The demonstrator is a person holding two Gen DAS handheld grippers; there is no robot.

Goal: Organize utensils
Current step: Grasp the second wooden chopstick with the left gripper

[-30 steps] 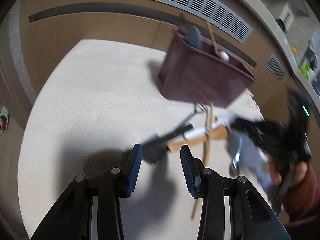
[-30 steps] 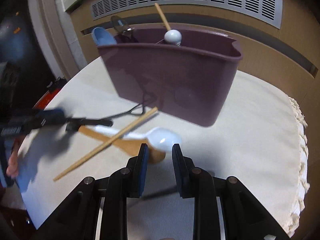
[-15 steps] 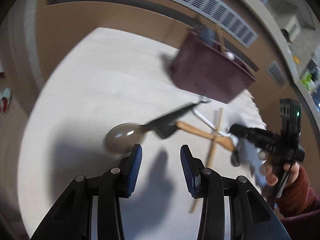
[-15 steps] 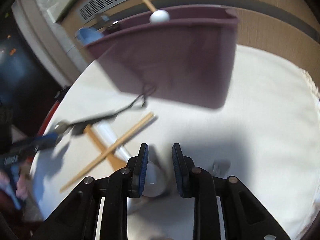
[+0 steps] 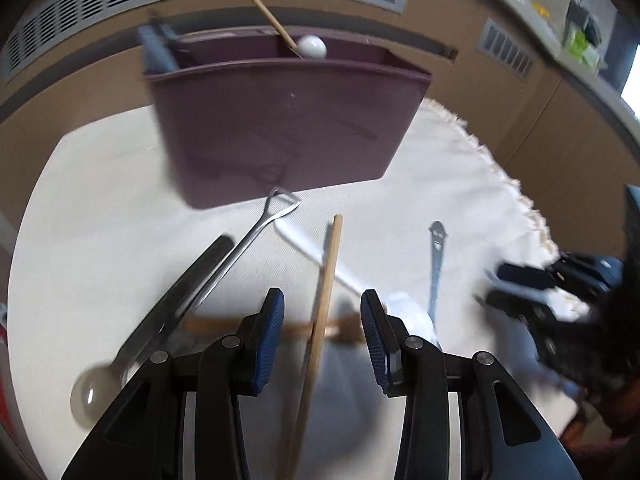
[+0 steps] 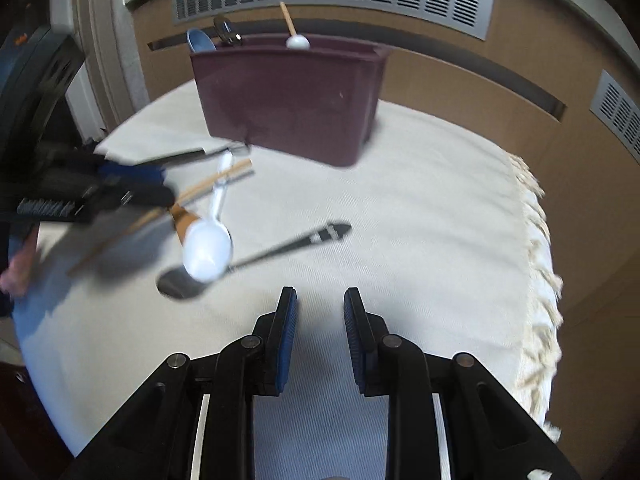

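Several utensils lie loose on the cloth-covered surface point(image 6: 420, 216) before the maroon caddy point(image 6: 288, 96). Left hand-held gripper point(image 5: 322, 326) hangs with jaws apart over a wooden chopstick point(image 5: 326, 280); right hand-held gripper point(image 6: 318, 322) hovers apart, empty, near a white spoon point(image 6: 208, 246).

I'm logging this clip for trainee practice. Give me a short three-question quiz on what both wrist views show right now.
1. True or false: the left gripper is shut on the chopstick.
2. What lies partly over the metal spoon near the right gripper? A) a fork B) the white spoon C) a knife
3. Fill in: the bin is ____ in colour and already holds some utensils.

Key
1. False: the chopstick lies on the cloth, seen between open jaws.
2. B: its bowl covers part of the metal spoon's bowel end.
3. Maroon.
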